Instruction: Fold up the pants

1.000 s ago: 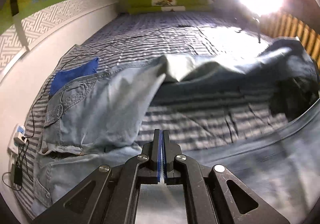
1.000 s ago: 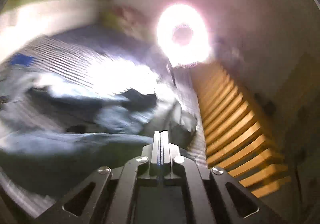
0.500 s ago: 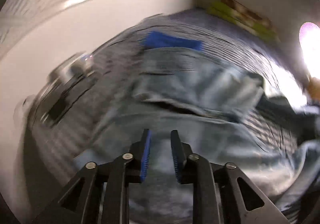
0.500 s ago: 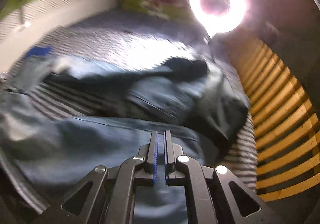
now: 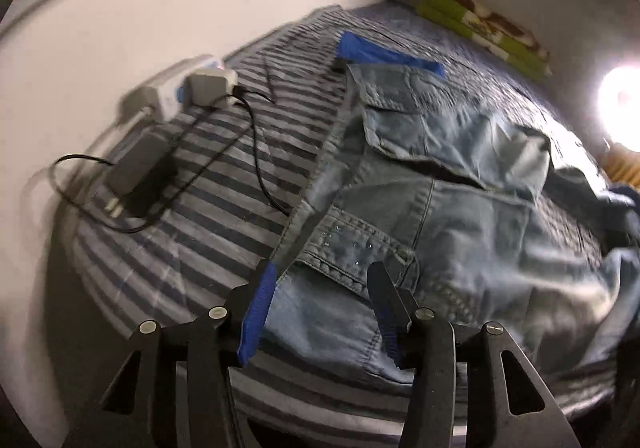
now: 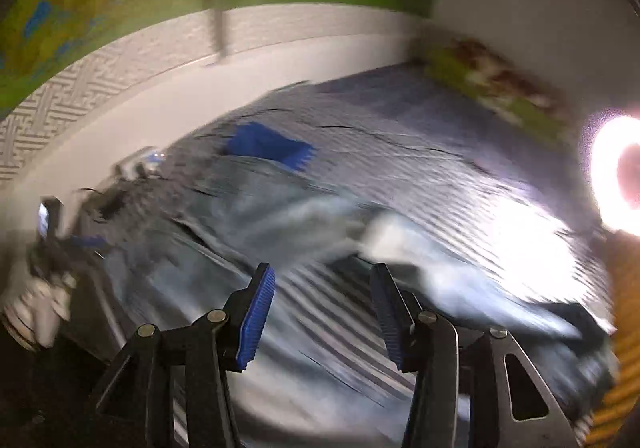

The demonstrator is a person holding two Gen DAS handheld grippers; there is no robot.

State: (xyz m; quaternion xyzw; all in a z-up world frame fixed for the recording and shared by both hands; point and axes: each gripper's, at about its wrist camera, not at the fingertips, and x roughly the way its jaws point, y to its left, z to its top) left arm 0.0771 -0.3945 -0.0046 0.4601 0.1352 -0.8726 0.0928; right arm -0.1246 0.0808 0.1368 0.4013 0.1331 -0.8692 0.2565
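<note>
Left tool (image 5: 320, 312): jaws parted about halfway, having just been opening; nothing is clamped. The blue pads straddle the near edge of the pants (image 5: 420, 208), above the denim rather than pressing it, so the cloth lies free between them. Right tool (image 6: 320, 312): jaws likewise parted about halfway, having just been opening; between them only striped sheet and blurred denim show, nothing gripped.

Taking the pants as landmark: light blue denim, spread across the bed (image 5: 208, 176), its waistband and pocket seams lying just beyond the left tool. One part is doubled back over the rest near the middle; the far portion trails off toward the lamp (image 5: 620, 108) in a rumpled, darker heap. A blue cloth (image 5: 384, 52) lies touching the pants' far edge. To the side of the pants toward the wall, well clear of the denim, a power strip (image 5: 188, 88) and a black adapter (image 5: 140, 164) with cables rest on the sheet. Folded green bedding (image 5: 488, 28) sits at the far end of the bed, well apart.

Step in hand, as judged: a release between folds, both tools empty. The fold appears partial, with the far end still bunched. The next move likely calls for taking fresh holds on an edge at two spaced points, pinching only the intended layers, and drawing the cloth flat before folding over, keeping clear of the cables.
</note>
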